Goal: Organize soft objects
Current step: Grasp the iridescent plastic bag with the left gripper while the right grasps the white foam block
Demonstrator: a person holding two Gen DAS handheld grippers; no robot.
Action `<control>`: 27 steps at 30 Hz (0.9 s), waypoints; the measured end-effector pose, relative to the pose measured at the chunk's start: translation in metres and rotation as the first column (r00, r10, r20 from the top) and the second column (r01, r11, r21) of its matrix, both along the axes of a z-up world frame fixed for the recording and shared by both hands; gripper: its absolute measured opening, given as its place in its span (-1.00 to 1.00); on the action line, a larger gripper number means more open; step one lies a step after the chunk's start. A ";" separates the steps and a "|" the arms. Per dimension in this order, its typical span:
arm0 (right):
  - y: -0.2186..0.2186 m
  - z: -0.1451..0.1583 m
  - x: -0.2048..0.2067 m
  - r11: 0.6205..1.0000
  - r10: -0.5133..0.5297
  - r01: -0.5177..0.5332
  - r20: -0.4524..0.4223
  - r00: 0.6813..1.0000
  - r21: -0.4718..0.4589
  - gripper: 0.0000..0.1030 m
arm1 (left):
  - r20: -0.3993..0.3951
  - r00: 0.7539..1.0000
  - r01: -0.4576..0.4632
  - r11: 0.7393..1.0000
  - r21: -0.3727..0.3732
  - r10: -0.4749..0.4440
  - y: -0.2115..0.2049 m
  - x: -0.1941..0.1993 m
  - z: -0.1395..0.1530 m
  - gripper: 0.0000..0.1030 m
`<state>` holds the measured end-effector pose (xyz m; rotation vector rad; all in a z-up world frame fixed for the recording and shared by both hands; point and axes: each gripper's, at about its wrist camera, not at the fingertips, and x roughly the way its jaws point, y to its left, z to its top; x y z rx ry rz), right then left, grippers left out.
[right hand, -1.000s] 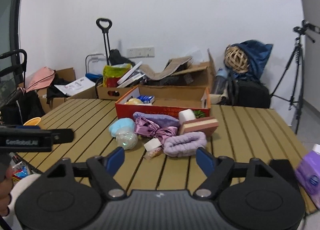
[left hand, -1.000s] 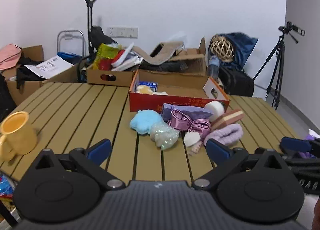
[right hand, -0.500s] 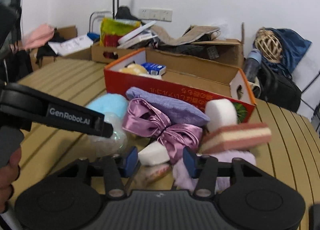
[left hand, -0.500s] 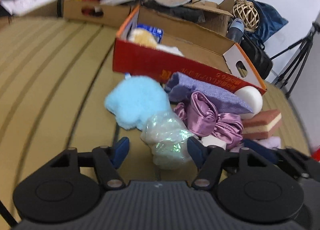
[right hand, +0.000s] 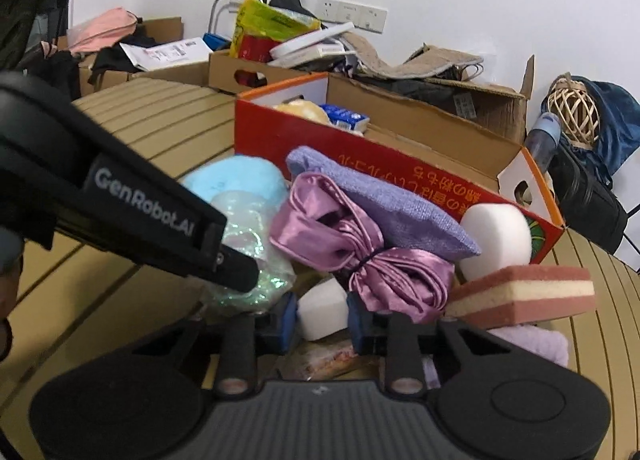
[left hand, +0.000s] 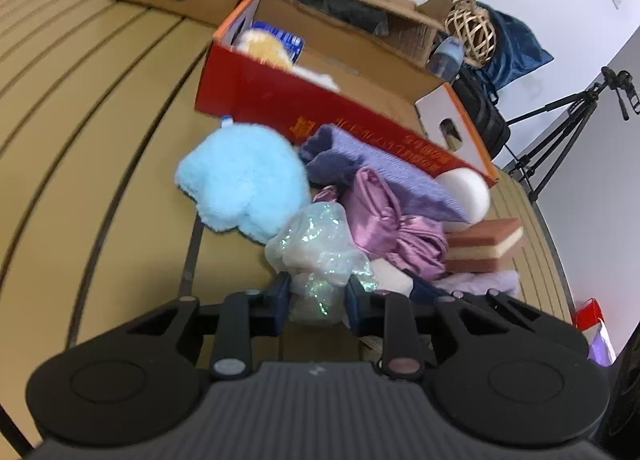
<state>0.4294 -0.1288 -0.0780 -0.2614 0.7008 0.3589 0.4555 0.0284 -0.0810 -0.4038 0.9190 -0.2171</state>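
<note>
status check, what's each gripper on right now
Left gripper closing on glitter pouch. Right gripper closing on white sponge. Pile crowded against red box.

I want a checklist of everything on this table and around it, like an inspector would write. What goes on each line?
Surface: slatted wooden table.
Job's things: blue fluffy cloth, iridescent pouf, purple satin bundle, lilac towel, white sponge, round foam, layered sponge, heaped before the red box.
Clutter: cardboard boxes behind.
Grippers: left gripper closing around the pouf; right gripper closing around the white sponge.
Cables: nothing seen.
Surroundings: tripod, wicker ball.
</note>
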 end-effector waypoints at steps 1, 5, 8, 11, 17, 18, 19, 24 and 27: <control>-0.002 0.004 -0.004 1.000 -0.001 0.001 0.004 1.000 0.006 -0.50 | 0.017 1.000 -0.001 1.000 0.013 0.001 0.000 -0.007 0.007 -0.45; -0.010 0.028 -0.031 0.999 -0.004 0.002 0.040 0.999 0.040 -0.50 | 0.043 0.999 -0.016 1.000 0.000 0.016 0.007 -0.043 0.032 -0.45; -0.020 0.054 -0.057 0.998 -0.011 0.005 0.079 0.997 0.069 -0.50 | 0.096 0.995 -0.023 1.000 -0.001 0.023 0.011 -0.074 0.056 -0.45; -0.035 0.082 -0.087 0.994 -0.026 0.012 0.127 0.992 0.113 -0.50 | 0.153 0.988 -0.017 1.000 -0.006 0.018 0.009 -0.105 0.081 -0.44; -0.057 0.126 -0.141 0.987 -0.057 0.025 0.209 0.976 0.156 -0.49 | 0.243 0.970 0.016 1.000 0.000 -0.016 -0.005 -0.148 0.117 -0.44; -0.061 0.131 -0.147 0.987 -0.065 0.029 0.222 0.973 0.161 -0.49 | 0.257 0.966 0.022 1.000 0.005 -0.023 -0.008 -0.153 0.121 -0.44; -0.065 0.135 -0.152 0.986 -0.070 0.032 0.231 0.970 0.165 -0.49 | 0.271 0.962 0.029 1.000 0.011 -0.031 -0.011 -0.156 0.126 -0.44; -0.080 0.143 -0.155 0.980 -0.095 0.048 0.237 0.967 0.195 -0.49 | 0.300 0.952 0.056 0.998 0.025 -0.061 -0.022 -0.150 0.135 -0.44; -0.089 0.146 -0.136 0.974 -0.103 0.052 0.228 0.968 0.222 -0.49 | 0.311 0.946 0.084 0.995 0.043 -0.094 -0.031 -0.128 0.141 -0.44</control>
